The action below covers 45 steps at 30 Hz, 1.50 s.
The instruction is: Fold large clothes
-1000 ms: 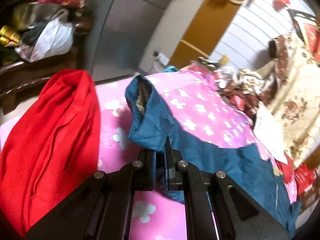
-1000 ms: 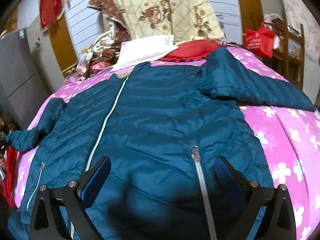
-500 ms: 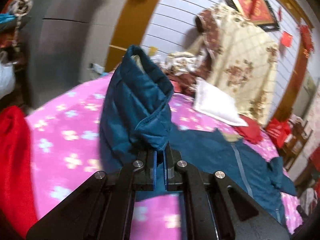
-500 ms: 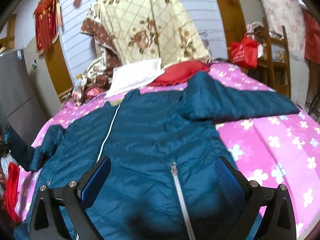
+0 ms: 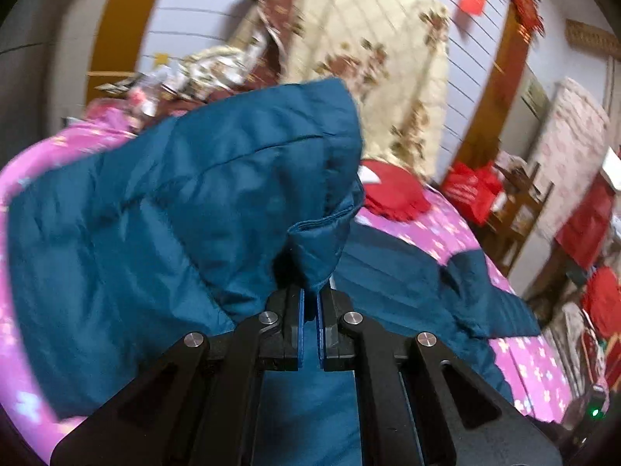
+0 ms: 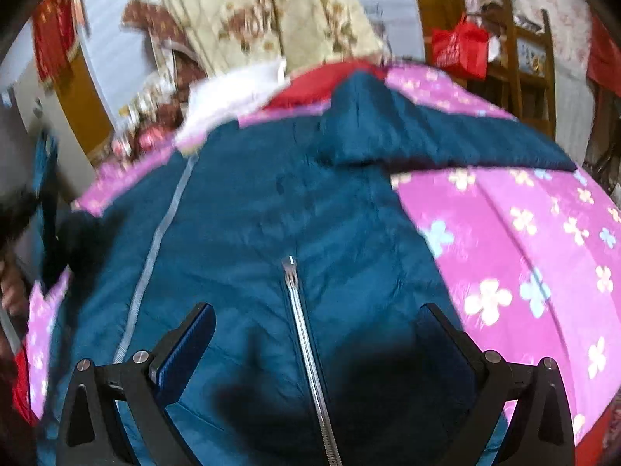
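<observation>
A teal puffer jacket lies front up on a pink flowered bedspread, its zipper running toward me. My right gripper is open and empty, hovering over the jacket's lower front with a finger on each side of the zipper. My left gripper is shut on the cuff of the jacket's sleeve and holds it lifted above the jacket body. The raised sleeve fills most of the left wrist view. The other sleeve lies stretched out to the right.
A white pillow and a red cloth lie at the head of the bed, with a floral quilt hung behind. A red bag and wooden shelves stand at the right. A red garment lies at the left edge.
My left gripper has lifted the sleeve off the bed and swung it up and toward the jacket's body. My right gripper has stayed open and moved slightly over the jacket front.
</observation>
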Each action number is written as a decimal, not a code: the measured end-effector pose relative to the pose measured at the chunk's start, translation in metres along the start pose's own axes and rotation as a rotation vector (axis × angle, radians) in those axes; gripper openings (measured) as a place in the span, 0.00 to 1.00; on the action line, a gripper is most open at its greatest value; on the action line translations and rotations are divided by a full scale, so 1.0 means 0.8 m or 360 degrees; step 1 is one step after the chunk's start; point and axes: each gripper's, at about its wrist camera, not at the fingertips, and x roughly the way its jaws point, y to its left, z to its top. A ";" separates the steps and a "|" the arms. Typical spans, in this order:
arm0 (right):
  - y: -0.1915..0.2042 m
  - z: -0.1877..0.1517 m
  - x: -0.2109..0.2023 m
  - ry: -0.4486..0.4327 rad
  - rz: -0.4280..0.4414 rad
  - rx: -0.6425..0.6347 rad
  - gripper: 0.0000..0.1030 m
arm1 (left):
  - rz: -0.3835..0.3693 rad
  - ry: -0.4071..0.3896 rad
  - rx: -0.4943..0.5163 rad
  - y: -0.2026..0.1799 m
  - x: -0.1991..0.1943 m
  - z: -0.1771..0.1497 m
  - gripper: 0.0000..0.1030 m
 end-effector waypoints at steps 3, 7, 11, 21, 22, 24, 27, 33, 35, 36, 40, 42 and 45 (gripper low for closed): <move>-0.001 -0.005 0.005 0.0034 -0.0007 -0.0015 1.00 | -0.0068 0.0060 0.0009 -0.029 0.036 -0.010 0.03; -0.004 -0.008 0.006 0.0046 -0.0024 -0.0010 1.00 | -0.0182 0.0167 0.0043 -0.073 0.080 -0.025 0.03; -0.006 -0.009 0.011 0.0075 -0.0037 0.0003 1.00 | -0.0255 0.0309 0.0102 -0.109 0.121 -0.051 0.03; -0.001 0.006 -0.015 -0.0134 -0.0031 0.0013 1.00 | -0.0266 0.0518 -0.0001 -0.098 0.116 -0.076 0.39; 0.002 0.011 -0.019 -0.0166 -0.0037 0.0000 1.00 | -0.0274 0.0516 -0.0030 -0.093 0.110 -0.077 0.58; 0.009 0.027 -0.022 -0.0191 -0.0020 0.0000 1.00 | -0.0267 0.0477 -0.0083 -0.084 0.091 -0.080 0.61; 0.021 0.062 -0.012 -0.0193 0.0063 -0.0034 1.00 | -0.0128 0.0409 -0.0137 -0.064 0.063 -0.078 0.61; 0.056 0.132 0.081 -0.0015 0.0477 0.0002 1.00 | 0.0326 0.0170 -0.0247 0.001 0.022 -0.075 0.61; 0.069 0.140 0.121 0.0067 0.0569 0.0056 1.00 | 0.0396 0.0162 -0.0387 0.026 0.014 -0.079 0.61; 0.075 0.143 0.147 0.0128 0.0602 0.0111 1.00 | 0.0406 0.0158 -0.0437 0.033 0.012 -0.081 0.61; 0.104 0.151 0.203 0.0224 0.0698 0.0212 1.00 | 0.0506 0.0105 -0.0564 0.048 -0.003 -0.085 0.61; 0.119 0.162 0.214 0.0246 0.0858 0.0285 0.99 | 0.0534 0.0094 -0.0579 0.050 -0.005 -0.086 0.61; 0.115 0.173 0.223 0.0274 0.0941 0.0407 0.27 | 0.0572 0.0105 -0.0595 0.054 -0.003 -0.090 0.61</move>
